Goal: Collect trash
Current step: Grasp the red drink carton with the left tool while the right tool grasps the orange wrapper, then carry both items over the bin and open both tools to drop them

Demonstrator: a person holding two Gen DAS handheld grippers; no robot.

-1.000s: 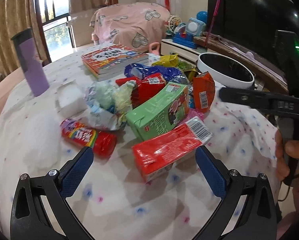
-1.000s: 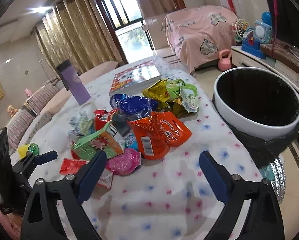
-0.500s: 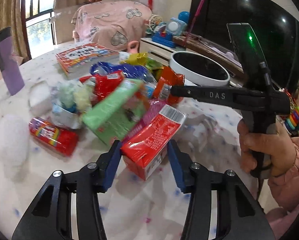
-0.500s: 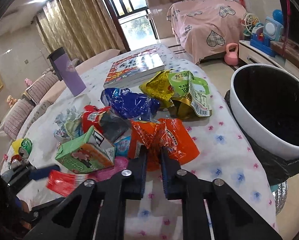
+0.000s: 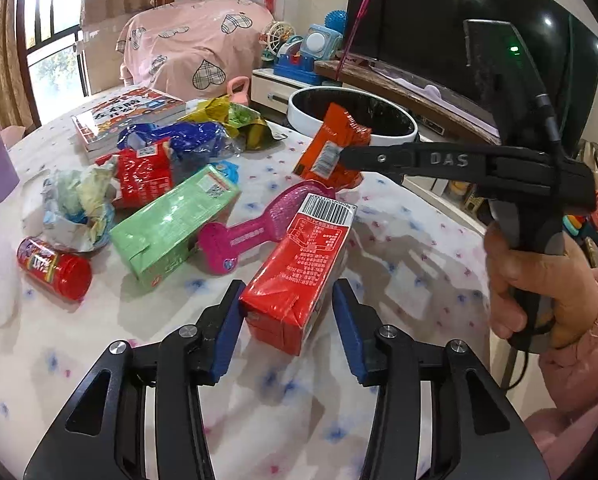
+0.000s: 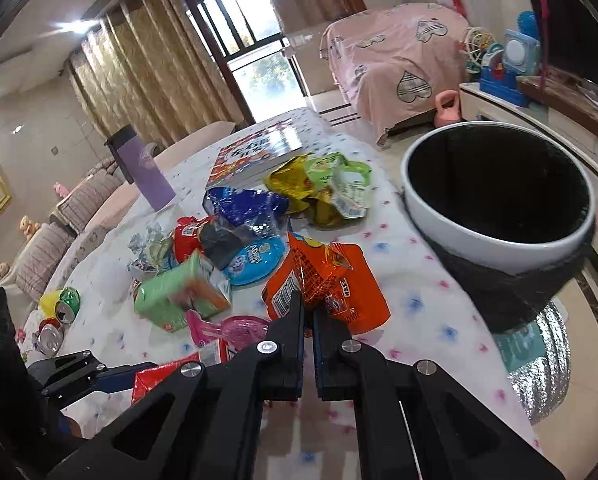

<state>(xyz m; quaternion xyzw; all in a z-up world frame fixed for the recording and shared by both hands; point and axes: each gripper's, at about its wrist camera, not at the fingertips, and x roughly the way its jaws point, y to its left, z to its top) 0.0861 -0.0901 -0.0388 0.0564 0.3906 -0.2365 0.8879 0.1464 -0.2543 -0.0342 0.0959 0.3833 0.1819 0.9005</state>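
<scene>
My left gripper is shut on a red drink carton and holds it over the table. My right gripper is shut on an orange snack wrapper, lifted off the cloth; it also shows in the left wrist view, near the bin. The white-rimmed trash bin with a black liner stands beside the table's right edge. More trash lies on the table: a green carton, a pink wrapper, a red tube, blue and yellow-green wrappers.
A book and a purple bottle stand at the table's far side. Crushed cans lie at the left edge. A TV stand with toys is behind the bin. The white spotted tablecloth covers the table.
My right gripper lifted the orange wrapper off the pile and toward the bin. My left gripper raised the red carton and drew it back from the pile.
</scene>
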